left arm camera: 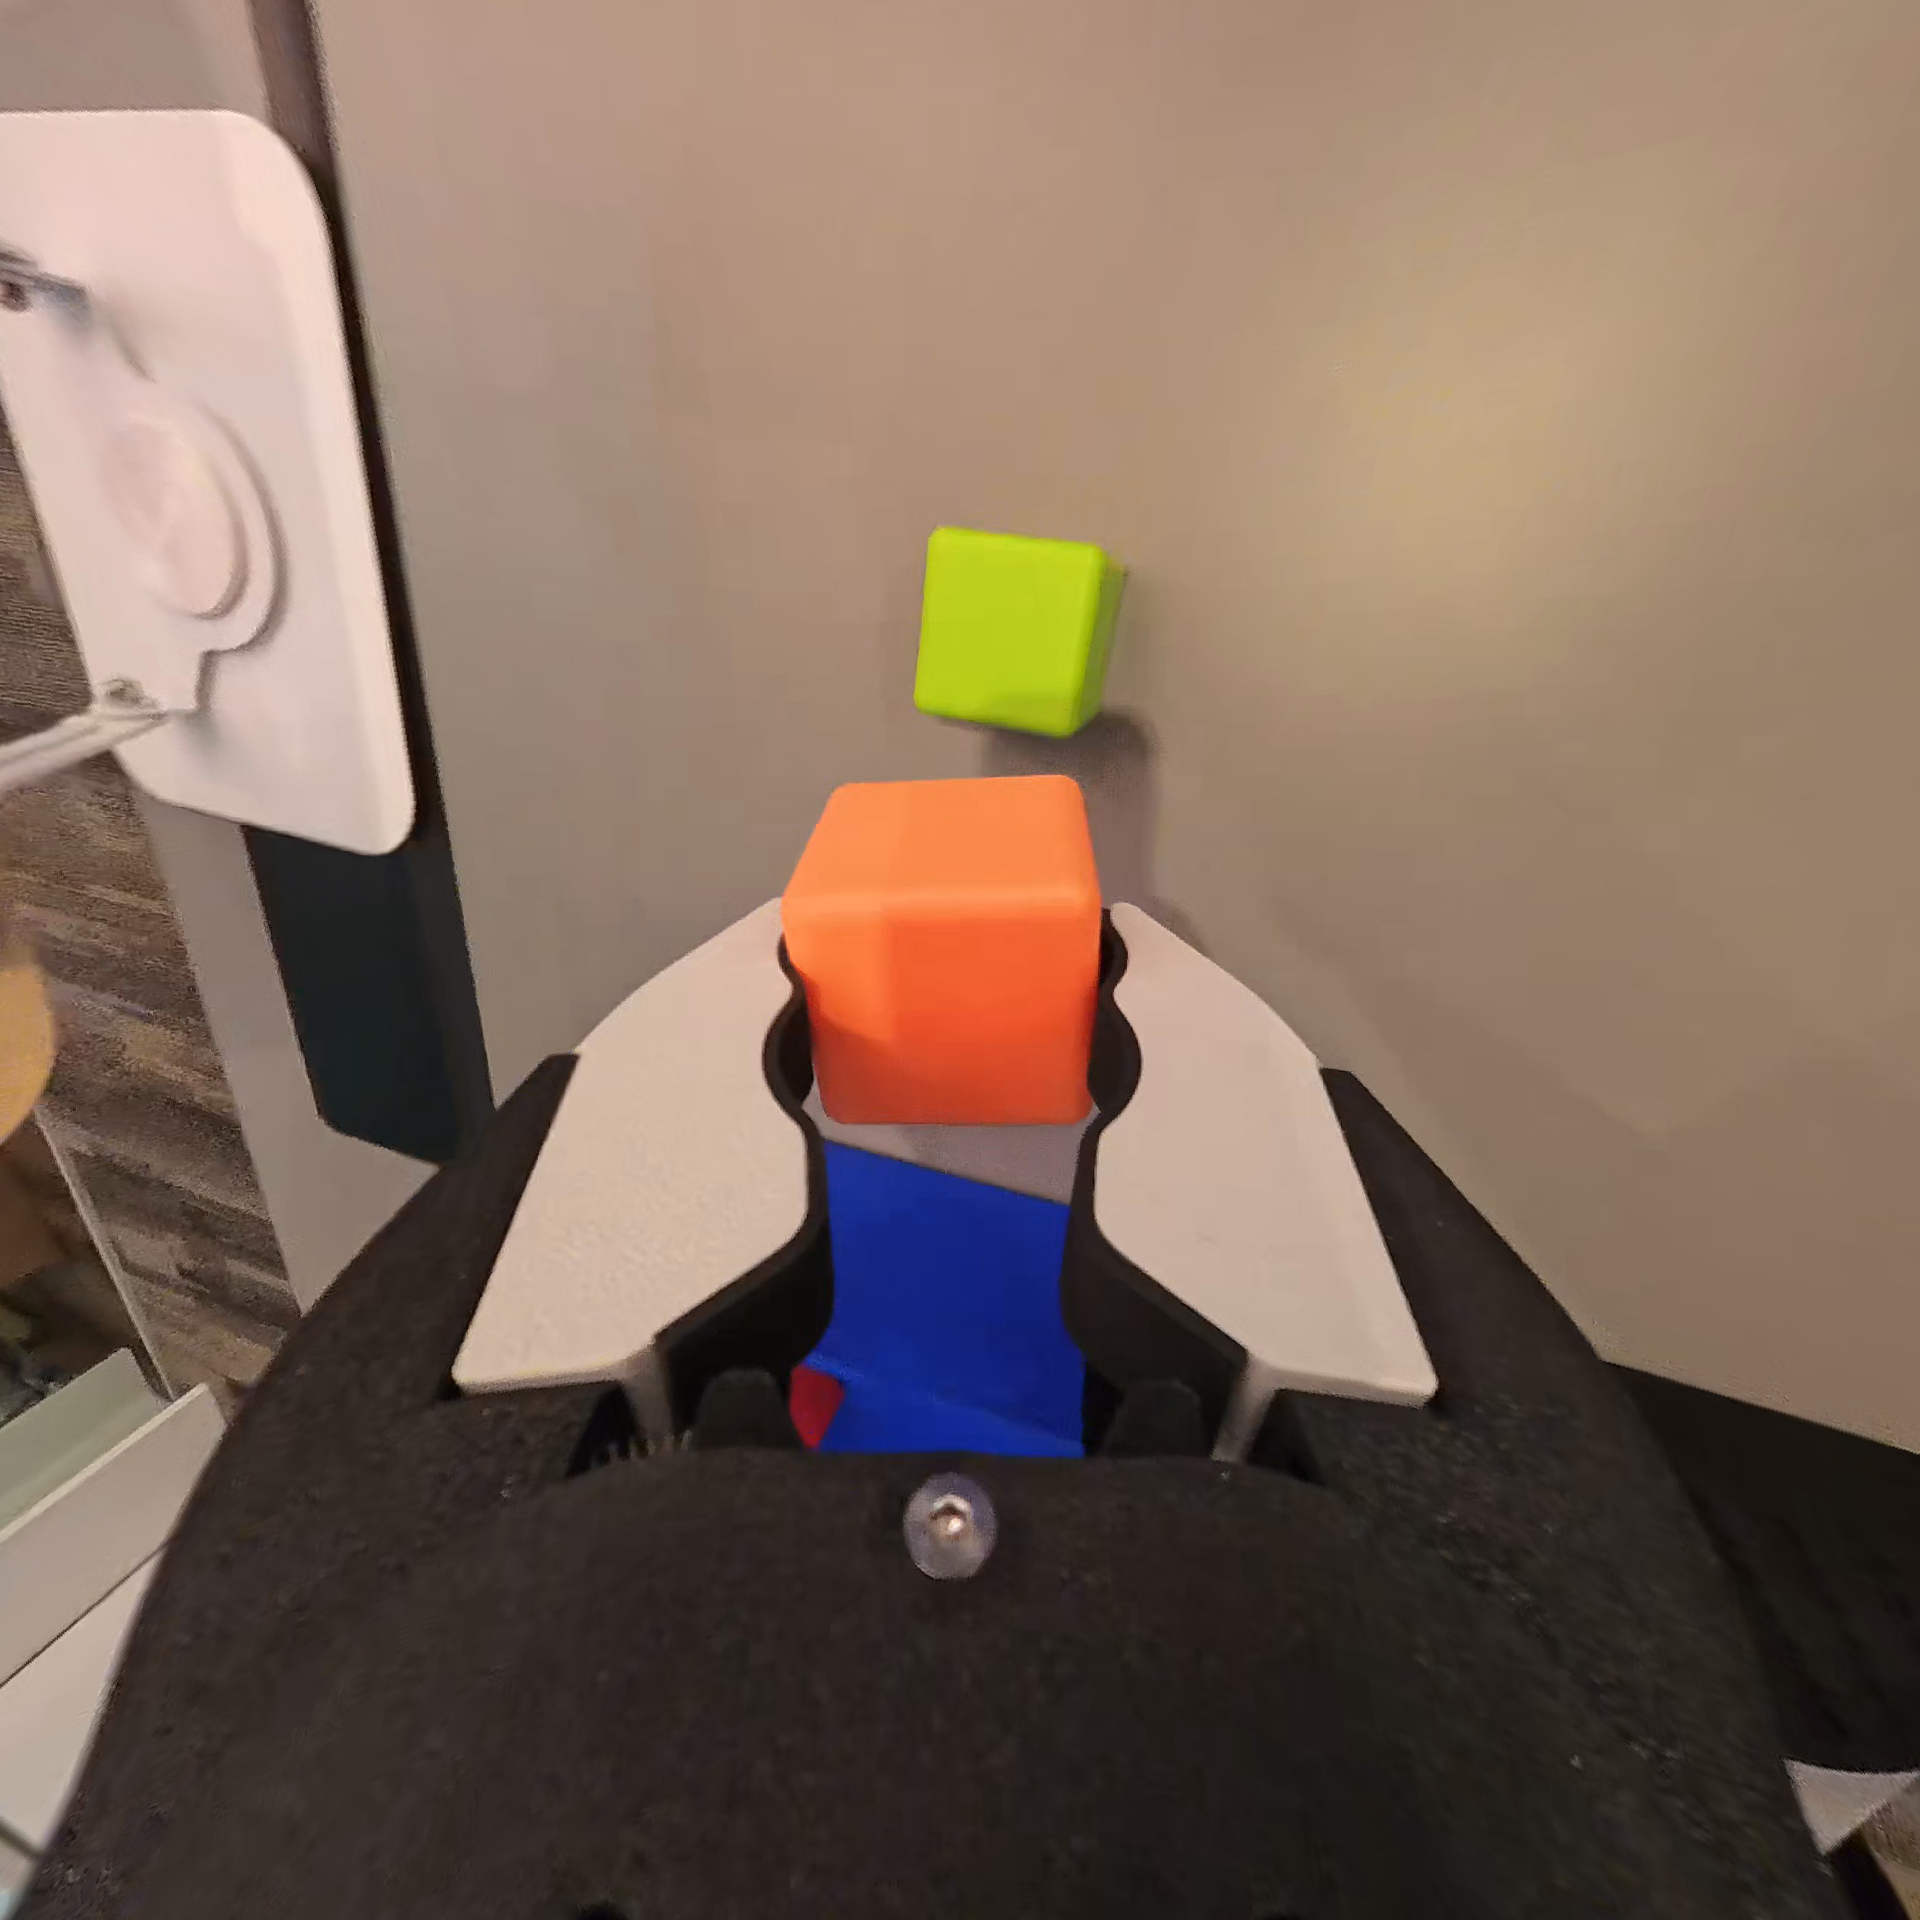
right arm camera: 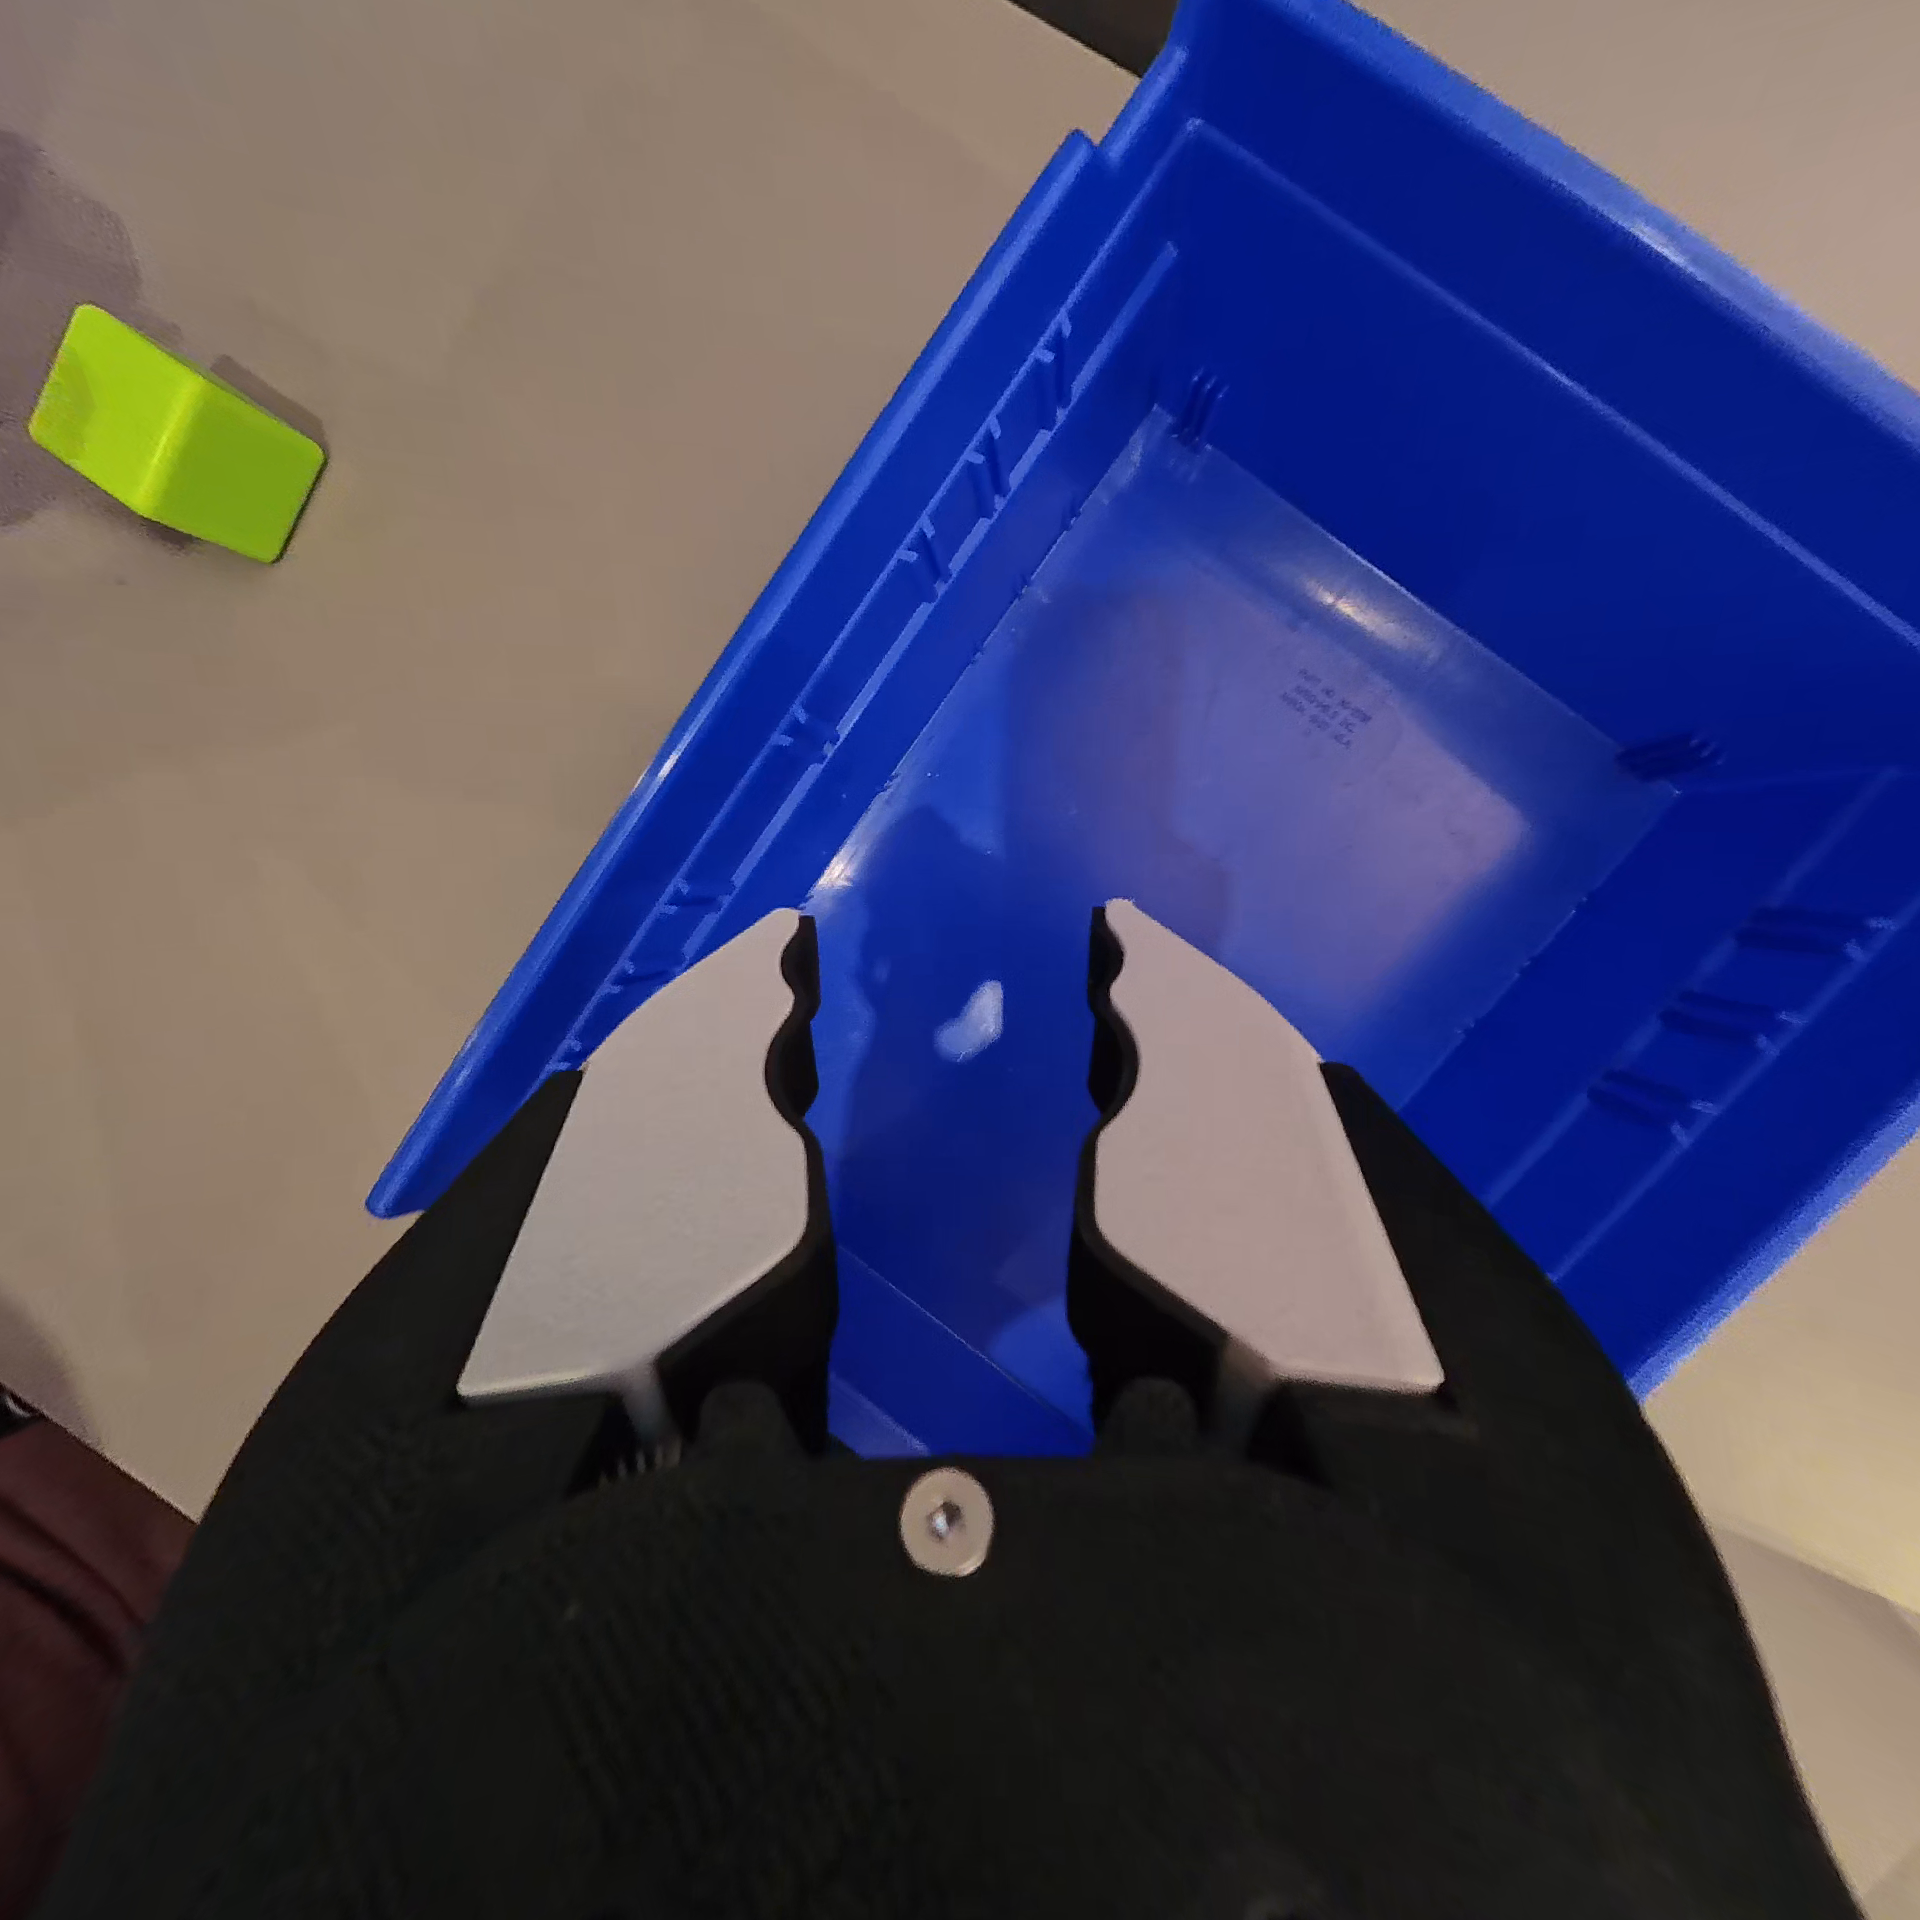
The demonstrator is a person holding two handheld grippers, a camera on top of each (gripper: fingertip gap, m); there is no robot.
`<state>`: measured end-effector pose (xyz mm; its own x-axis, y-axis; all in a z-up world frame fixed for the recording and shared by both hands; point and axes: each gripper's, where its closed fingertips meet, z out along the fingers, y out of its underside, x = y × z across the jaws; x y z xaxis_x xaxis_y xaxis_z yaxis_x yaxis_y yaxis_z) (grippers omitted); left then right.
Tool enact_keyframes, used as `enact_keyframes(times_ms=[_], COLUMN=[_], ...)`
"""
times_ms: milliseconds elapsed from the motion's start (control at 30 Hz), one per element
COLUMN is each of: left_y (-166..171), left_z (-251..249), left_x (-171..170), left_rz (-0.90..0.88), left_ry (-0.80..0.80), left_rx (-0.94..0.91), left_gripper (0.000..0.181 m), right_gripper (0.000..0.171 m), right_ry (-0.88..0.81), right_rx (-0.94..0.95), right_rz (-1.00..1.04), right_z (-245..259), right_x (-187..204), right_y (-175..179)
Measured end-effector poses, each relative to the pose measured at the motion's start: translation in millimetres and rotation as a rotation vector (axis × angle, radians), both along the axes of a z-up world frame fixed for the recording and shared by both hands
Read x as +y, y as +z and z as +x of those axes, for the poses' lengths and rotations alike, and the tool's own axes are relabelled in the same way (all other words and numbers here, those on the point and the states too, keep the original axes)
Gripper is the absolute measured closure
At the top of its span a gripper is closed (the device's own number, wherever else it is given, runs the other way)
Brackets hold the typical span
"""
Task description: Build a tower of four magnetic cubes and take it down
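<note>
My left gripper is shut on an orange cube and holds it between its fingertips above the grey table. Below the cube, between the fingers, I see a blue surface with a small bit of red at its lower left; both are mostly hidden. A lime green cube lies alone on the table just beyond the orange cube. It also shows in the right wrist view, at the far left. My right gripper is open and empty, over the inside of a blue bin.
The blue bin looks empty where I can see into it and fills the right half of the right wrist view. A white device on a dark post stands at the table's left edge. The table's near edge runs at lower left. Spacing between my two grippers at the tips: around 30 centimeters. The white device lies some 30 centimeters from my left tips, 40 centimeters from my right tips.
</note>
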<state>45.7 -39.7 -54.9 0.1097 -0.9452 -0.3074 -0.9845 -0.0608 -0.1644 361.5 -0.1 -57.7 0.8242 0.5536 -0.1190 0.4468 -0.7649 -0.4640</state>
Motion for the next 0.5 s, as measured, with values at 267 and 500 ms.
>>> enact_keyframes(times_ms=[267, 500], left_y=[-38, -48], left_z=[26, 35], left_x=[11, 15], left_rz=[-0.097, -0.110], left_ry=[-0.027, -0.056], left_rx=[0.068, 0.097], left_gripper=[0.131, 0.131], right_gripper=[0.119, 0.119], right_ry=[-0.010, -0.012], right_rx=[0.017, 0.019], right_rz=[-0.005, -0.021], right_z=[5, 7], right_x=[-1, -1], right_y=[0, -3])
